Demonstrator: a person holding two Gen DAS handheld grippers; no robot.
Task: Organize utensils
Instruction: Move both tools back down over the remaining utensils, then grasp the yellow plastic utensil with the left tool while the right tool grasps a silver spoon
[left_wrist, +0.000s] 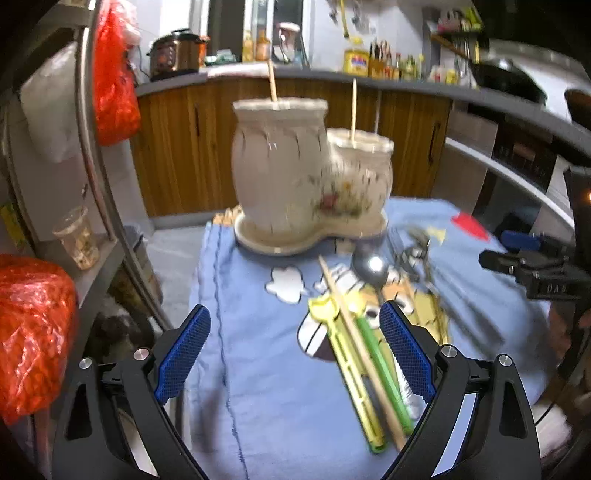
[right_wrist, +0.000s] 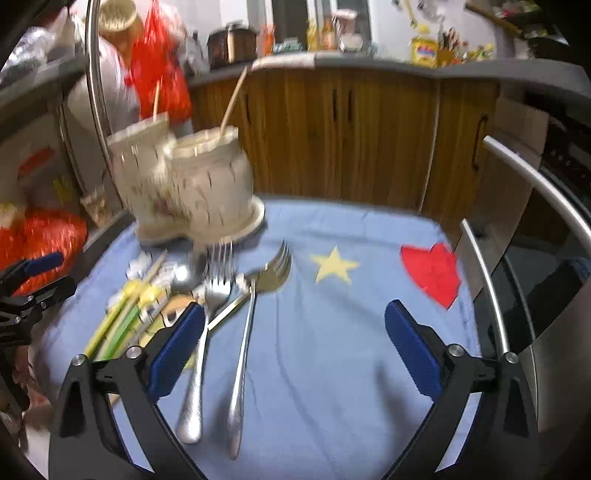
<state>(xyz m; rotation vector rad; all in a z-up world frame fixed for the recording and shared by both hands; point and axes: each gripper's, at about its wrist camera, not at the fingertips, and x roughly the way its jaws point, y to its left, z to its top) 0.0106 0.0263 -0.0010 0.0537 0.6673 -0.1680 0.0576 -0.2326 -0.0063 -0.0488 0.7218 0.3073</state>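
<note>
Both the left gripper (left_wrist: 291, 332) and right gripper (right_wrist: 295, 332) hover spread wide, gripping nothing. Silver metal forks (right_wrist: 242, 332), a wooden chopstick (left_wrist: 360, 354) and green plastic utensils (left_wrist: 384, 373) lie on the blue cartoon-print cloth (right_wrist: 332, 369) before the cream ceramic double-pot holder (left_wrist: 280, 170)

Left gripper (left_wrist: 293, 345) pointing downward, blue fingers (left_wrist: 183, 352) standing wide apart, right gripper (right_wrist: 293, 345) likewise gaping, nothing clamped

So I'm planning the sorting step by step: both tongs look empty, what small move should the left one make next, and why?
Probably ease the left tongs rightward over the loose chopstick. They stand open and empty, the stick lies near the right pad, and the ceramic holder already has chopsticks in it.
</note>
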